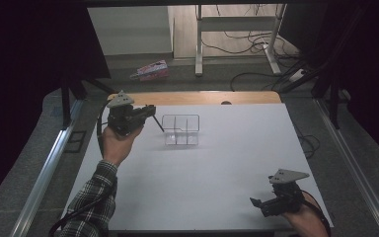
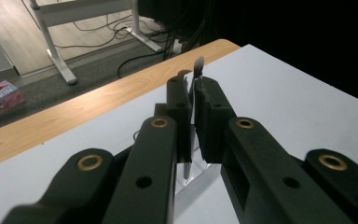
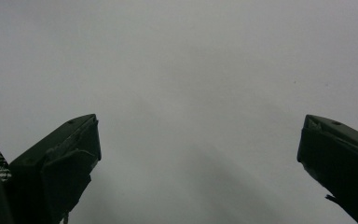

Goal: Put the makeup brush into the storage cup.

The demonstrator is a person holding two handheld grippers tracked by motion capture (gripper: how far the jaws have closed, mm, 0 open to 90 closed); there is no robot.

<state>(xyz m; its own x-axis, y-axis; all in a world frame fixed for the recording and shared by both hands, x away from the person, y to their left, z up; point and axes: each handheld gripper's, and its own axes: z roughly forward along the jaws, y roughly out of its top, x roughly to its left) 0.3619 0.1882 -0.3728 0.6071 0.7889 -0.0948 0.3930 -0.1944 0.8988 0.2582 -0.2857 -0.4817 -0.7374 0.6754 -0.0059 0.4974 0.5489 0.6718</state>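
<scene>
Black left hand-held gripper [image 2: 193,93] pinches a thin pen [image 2: 197,70]; right hand-held gripper [image 3: 198,154] gapes.

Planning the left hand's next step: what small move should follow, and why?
Probably ease the left gripper right and down, since its fingers are shut on a thin stick-like tool whose low tip hangs just left of the clear divided organizer, not yet inside.
</scene>
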